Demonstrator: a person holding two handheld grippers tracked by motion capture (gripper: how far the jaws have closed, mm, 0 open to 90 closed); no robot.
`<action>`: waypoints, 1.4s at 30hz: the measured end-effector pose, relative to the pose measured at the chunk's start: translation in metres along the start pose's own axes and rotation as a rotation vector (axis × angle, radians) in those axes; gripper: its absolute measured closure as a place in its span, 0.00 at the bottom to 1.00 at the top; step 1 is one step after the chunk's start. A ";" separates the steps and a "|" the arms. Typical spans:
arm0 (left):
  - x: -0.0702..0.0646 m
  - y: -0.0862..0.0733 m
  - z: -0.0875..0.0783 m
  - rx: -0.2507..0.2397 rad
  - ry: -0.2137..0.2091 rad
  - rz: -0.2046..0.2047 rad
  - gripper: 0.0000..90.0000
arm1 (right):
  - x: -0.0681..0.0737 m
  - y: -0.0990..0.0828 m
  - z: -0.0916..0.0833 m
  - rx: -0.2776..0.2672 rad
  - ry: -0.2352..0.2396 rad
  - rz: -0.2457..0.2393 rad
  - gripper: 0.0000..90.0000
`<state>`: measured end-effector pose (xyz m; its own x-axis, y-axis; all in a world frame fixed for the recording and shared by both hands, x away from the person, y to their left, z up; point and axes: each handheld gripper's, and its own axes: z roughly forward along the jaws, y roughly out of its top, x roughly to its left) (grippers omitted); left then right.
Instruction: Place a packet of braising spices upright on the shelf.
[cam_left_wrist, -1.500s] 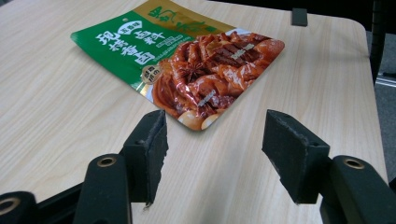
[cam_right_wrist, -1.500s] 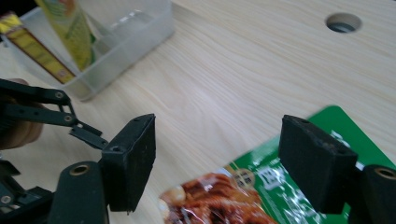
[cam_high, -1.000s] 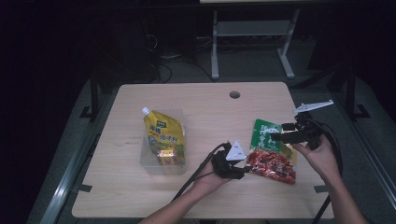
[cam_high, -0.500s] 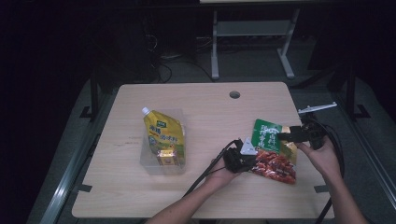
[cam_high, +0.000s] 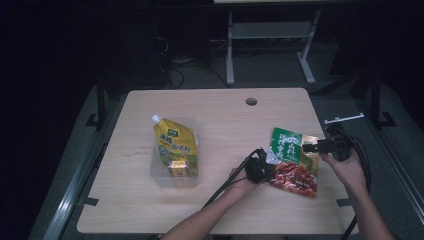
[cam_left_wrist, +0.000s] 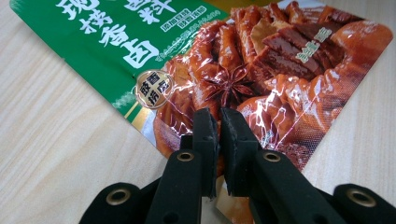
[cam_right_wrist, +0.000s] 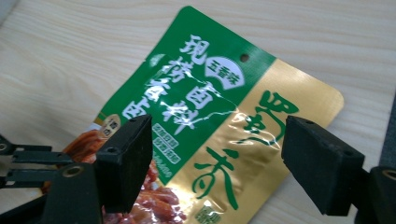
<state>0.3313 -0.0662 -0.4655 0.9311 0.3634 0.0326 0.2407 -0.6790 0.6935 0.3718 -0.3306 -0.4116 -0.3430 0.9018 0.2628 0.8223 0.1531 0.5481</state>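
Two packs: yellow pouch (cam_high: 175, 145) lies in a clear tray (cam_high: 172, 177) near the table's (cam_high: 215, 115) left edge; snack packet (cam_high: 292, 160) lies flat near the right edge.
Room: dark, a metal stand behind.
Left gripper (cam_high: 261, 170): jaws just closed, pinching the packet's edge.
Right gripper (cam_high: 312, 146): jaws wide apart over the packet's top, gripping nothing.

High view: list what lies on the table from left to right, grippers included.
Yellow spouted pouch lying on a clear container → left gripper → green and red snack packet → right gripper.
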 end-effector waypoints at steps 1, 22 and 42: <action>-0.001 0.000 0.001 0.004 -0.002 -0.004 0.95 | -0.002 -0.001 0.001 0.006 -0.005 0.007 0.26; -0.002 0.004 0.003 0.032 0.010 0.036 0.95 | -0.033 -0.004 0.023 0.110 -0.042 0.185 0.40; -0.002 0.006 0.003 0.046 0.015 0.059 0.95 | -0.048 -0.014 0.027 0.115 0.053 0.241 0.57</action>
<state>0.3321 -0.0730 -0.4639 0.9398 0.3315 0.0834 0.1986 -0.7282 0.6560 0.3893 -0.3652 -0.4528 -0.1517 0.8957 0.4180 0.9284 -0.0160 0.3712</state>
